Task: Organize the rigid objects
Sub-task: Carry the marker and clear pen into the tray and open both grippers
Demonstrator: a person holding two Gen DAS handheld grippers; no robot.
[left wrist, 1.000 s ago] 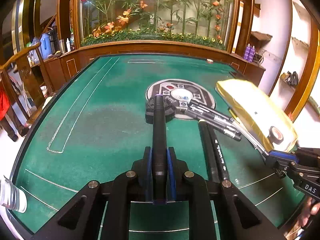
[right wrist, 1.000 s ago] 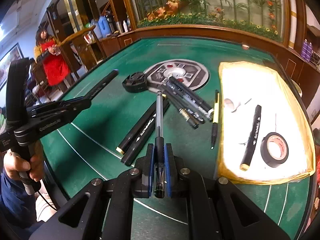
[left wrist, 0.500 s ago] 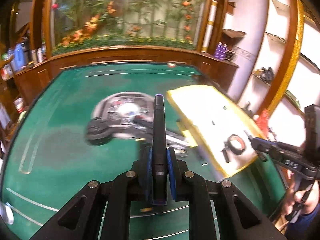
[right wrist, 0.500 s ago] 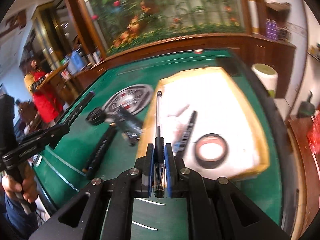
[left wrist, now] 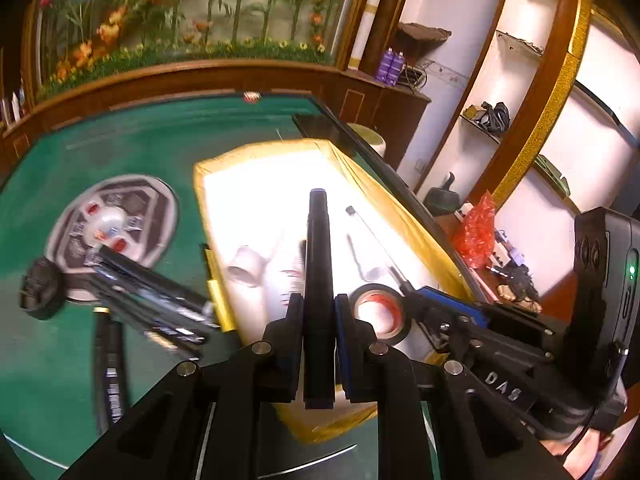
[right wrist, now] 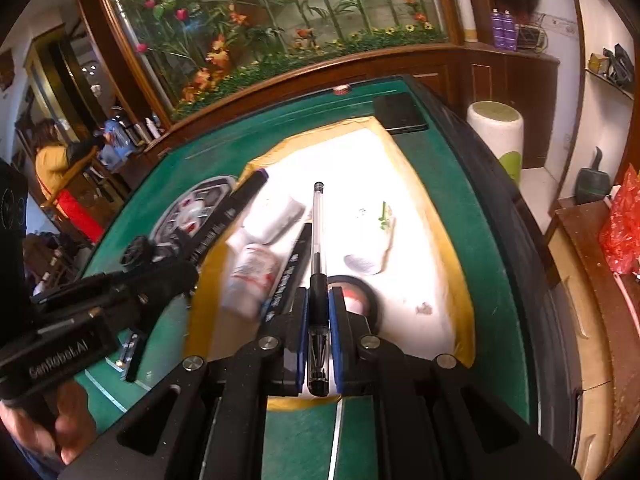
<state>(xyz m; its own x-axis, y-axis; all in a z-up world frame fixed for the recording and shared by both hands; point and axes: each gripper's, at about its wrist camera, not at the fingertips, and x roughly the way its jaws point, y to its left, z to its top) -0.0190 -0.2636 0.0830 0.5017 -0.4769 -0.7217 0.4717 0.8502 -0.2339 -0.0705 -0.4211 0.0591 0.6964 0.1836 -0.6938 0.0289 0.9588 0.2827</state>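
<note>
Left wrist view: the left gripper carries a thick black marker, its fingers closed on the barrel so that the marker juts forward over the yellow-rimmed white tray on the green tabletop. At right, the right gripper reaches in over the same tray, just above a roll of black tape lying inside. More dark markers lie loose on the felt beside the round grey panel, apparently awaiting collection.

From the right wrist view, the right gripper has its fingers clamped on a clear ballpoint pen, its tip pointing up the tray. A black marker, white bottles and the tape already rest there, which suggests the tray is where the loose items are being gathered.

Compared with a second ago, both grippers have swung away from the scatter of markers at the table's centre and now hang together over the tray, each grip unchanged. The left gripper, then well clear of the tray, now appears at the right camera's left edge, with a hand on its handle.
</note>
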